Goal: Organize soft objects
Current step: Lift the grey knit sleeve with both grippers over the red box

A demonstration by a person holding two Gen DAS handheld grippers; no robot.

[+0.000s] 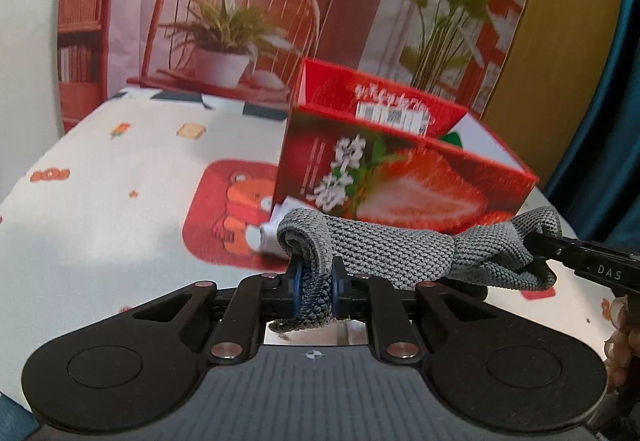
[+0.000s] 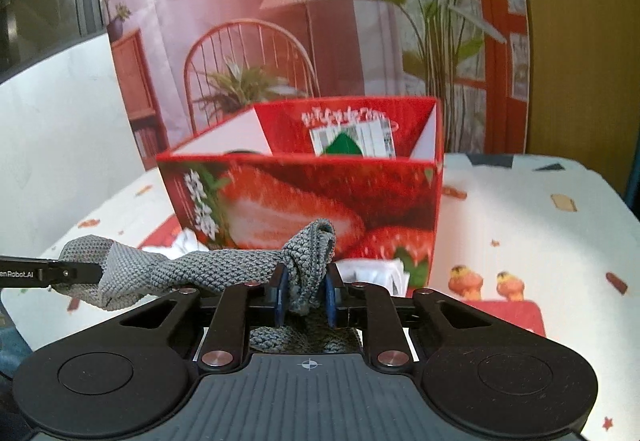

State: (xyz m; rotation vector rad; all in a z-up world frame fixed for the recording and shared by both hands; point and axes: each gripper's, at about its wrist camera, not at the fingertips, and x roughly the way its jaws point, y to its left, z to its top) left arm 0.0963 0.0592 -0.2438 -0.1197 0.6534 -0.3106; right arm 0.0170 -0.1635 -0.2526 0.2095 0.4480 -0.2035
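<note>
A grey, coarsely knitted soft cloth, bunched into a thick rope-like band, hangs stretched between the two tongs above the desk with its white cartoon-print cover. At twelve o'clock behind it stands an open red cardboard box printed with strawberries, with crumpled white fabric at its foot. The left tongs are clamped on one end of the cloth, the right tongs on the other.

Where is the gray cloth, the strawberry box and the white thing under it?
gray cloth (image 1: 394, 251): left wrist view, its stretched middle.
strawberry box (image 2: 304, 197): right wrist view, its front wall.
white thing (image 2: 374, 269): right wrist view, the part showing at the box's foot.
</note>
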